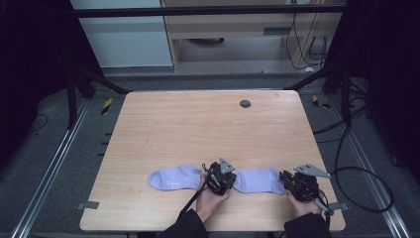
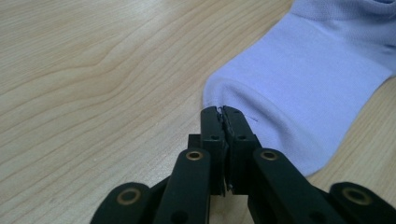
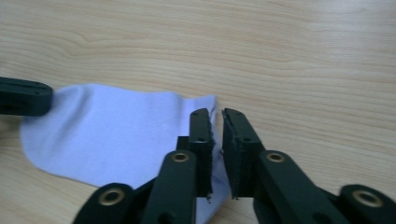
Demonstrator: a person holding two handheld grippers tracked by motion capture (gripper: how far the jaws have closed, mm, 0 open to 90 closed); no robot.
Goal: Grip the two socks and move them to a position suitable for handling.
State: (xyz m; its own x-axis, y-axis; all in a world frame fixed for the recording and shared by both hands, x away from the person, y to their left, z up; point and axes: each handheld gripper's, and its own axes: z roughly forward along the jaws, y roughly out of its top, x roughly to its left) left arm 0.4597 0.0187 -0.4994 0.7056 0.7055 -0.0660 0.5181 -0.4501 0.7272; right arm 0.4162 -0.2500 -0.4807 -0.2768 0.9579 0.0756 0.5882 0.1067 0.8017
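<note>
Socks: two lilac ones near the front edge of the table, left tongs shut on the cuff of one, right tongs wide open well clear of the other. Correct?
Mostly. The right tongs are not clear: the right gripper view shows them slightly open, straddling the edge of the right sock. The left tongs are shut on the left sock.

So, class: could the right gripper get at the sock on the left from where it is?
Probably not directly: the left gripper and the nearer sock lie between the right gripper and that left sock.
</note>
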